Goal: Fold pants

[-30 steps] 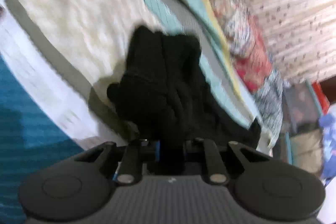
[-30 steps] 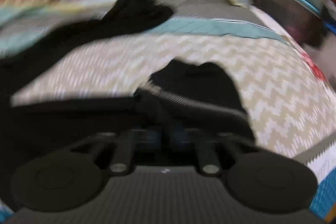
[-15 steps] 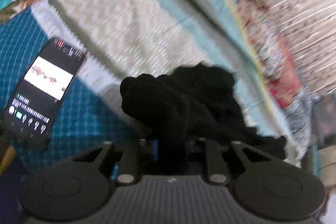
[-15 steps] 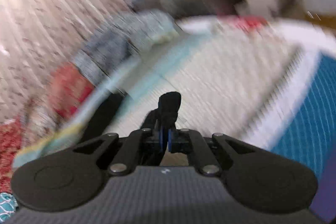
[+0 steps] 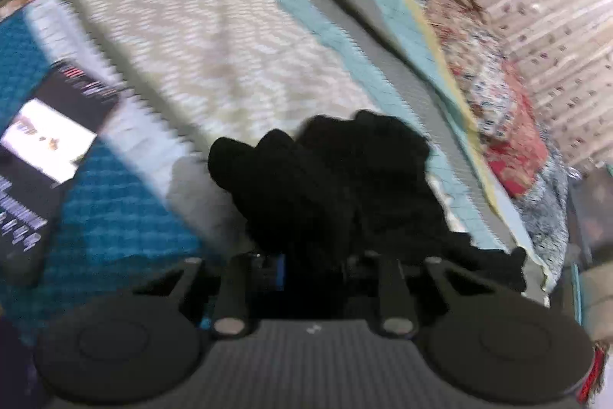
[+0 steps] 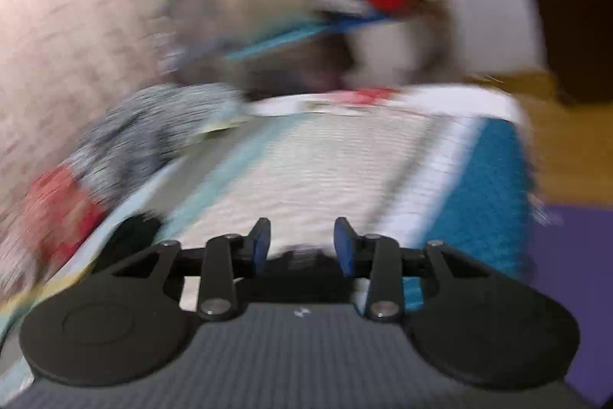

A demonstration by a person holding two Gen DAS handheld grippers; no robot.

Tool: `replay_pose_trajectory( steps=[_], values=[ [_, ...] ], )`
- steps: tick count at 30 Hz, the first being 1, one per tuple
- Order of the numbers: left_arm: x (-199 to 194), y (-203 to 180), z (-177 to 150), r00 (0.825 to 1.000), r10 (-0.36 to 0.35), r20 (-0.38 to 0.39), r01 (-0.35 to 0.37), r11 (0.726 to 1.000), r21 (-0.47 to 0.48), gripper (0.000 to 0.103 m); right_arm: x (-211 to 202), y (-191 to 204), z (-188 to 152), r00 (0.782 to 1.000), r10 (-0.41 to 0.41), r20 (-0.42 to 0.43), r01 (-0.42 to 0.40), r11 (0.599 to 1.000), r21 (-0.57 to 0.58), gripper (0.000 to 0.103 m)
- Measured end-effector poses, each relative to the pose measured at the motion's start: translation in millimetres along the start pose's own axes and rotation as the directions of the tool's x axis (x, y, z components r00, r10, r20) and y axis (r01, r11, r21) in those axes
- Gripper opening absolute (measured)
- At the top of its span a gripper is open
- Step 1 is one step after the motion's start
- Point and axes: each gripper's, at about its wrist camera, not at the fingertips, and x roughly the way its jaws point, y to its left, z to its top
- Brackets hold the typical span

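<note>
The black pants (image 5: 329, 179) are bunched in a heap in front of my left gripper (image 5: 314, 263), which is shut on a fold of them above the patterned bed quilt (image 5: 230, 64). Its fingertips are hidden by the cloth. In the right wrist view my right gripper (image 6: 300, 244) is open and empty, its blue pads (image 6: 258, 244) apart. A small dark piece of the pants (image 6: 134, 225) shows at its lower left on the quilt (image 6: 325, 160). Both views are blurred by motion.
A phone (image 5: 42, 156) with a lit screen lies on the teal part of the quilt at left. A floral curtain (image 5: 536, 6) hangs behind the bed. In the right wrist view a pile of clothes and bags (image 6: 306, 6) stands beyond the bed, with purple floor (image 6: 567, 275) at right.
My right gripper has let go of the pants and opened, swinging up toward the far end of the bed. My left gripper keeps its hold and has shifted slightly.
</note>
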Motion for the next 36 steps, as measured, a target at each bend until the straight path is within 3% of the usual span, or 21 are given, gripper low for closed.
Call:
replay_pose_trajectory(
  steps=[2,4,5,7,9,12,14,16,18,22,24,26,27,29,32,36],
  values=[
    [7.6,-22.7,4.6,0.999,-0.038,0.005,0.038,0.999,0.037,0.021,2.8,36.7,-10.5,0.982,0.165,-0.092,-0.174,0.98,-0.093,0.048],
    [17.3,-56.2,9.0,0.998,-0.061,0.014,0.058,0.991,0.117,0.024,5.0,80.4,-30.5,0.939,0.288,-0.19,-0.32,0.932,-0.169,0.048],
    [24.4,-76.1,10.4,0.997,-0.071,0.014,0.068,0.983,0.172,0.034,2.4,104.3,-44.0,0.908,0.343,-0.24,-0.392,0.899,-0.198,0.048],
    [37.6,-103.8,9.6,0.992,-0.126,-0.026,0.128,0.954,0.271,0.055,-1.4,148.0,-70.7,0.835,0.43,-0.343,-0.516,0.828,-0.221,0.048],
    [43.2,-119.5,8.4,0.984,-0.15,-0.092,0.173,0.921,0.349,0.054,-9.4,190.3,-98.0,0.741,0.482,-0.467,-0.625,0.75,-0.217,0.048],
    [19.0,-111.1,8.7,0.98,-0.196,-0.037,0.194,0.894,0.404,0.058,-40.4,235.0,-134.5,0.589,0.529,-0.611,-0.763,0.614,-0.203,0.048],
    [0.1,-89.2,12.3,0.98,-0.195,0.026,0.169,0.905,0.391,0.061,-63.1,254.8,-155.1,0.497,0.539,-0.68,-0.837,0.506,-0.211,0.049],
    [-9.9,-64.3,14.8,0.985,-0.167,0.042,0.143,0.932,0.334,0.061,-83.2,265.8,-175.2,0.453,0.53,-0.717,-0.872,0.431,-0.232,0.05],
    [-10.5,-44.8,13.9,0.988,-0.15,0.024,0.138,0.954,0.264,0.061,-83.4,280.5,-181.2,0.439,0.518,-0.734,-0.883,0.401,-0.245,0.05],
    [4.1,-38.4,12.6,0.989,-0.15,-0.017,0.15,0.96,0.236,0.063,-78.2,295.1,-190.6,0.418,0.493,-0.763,-0.88,0.428,-0.205,0.051],
    [21.0,-46.9,8.6,0.988,-0.146,-0.059,0.156,0.958,0.239,0.076,-69.4,296.2,-187.1,0.422,0.476,-0.771,-0.874,0.44,-0.206,0.051],
    [35.2,-55.0,3.8,0.986,-0.146,-0.079,0.161,0.954,0.252,0.078,-59.8,294.4,-179.8,0.436,0.463,-0.772,-0.858,0.472,-0.202,0.053],
    [43.9,-60.4,0.0,0.984,-0.151,-0.091,0.17,0.948,0.269,0.073,-60.6,293.4,-180.2,0.44,0.457,-0.773,-0.85,0.489,-0.196,0.054],
    [56.8,-67.8,-7.1,0.982,-0.135,-0.131,0.168,0.94,0.298,0.008,-44.1,268.7,-166.6,0.426,0.445,-0.788,-0.851,0.493,-0.181,0.054],
    [41.5,-56.7,-12.1,0.99,-0.101,-0.103,0.128,0.947,0.296,0.009,-42.3,262.1,-163.2,0.425,0.438,-0.792,-0.848,0.5,-0.178,0.054],
    [-37.8,0.7,-11.3,0.995,-0.099,0.035,0.089,0.974,0.208,0.009,-45.1,259.9,-161.5,0.395,0.466,-0.792,-0.865,0.478,-0.151,0.054]
  ],
)
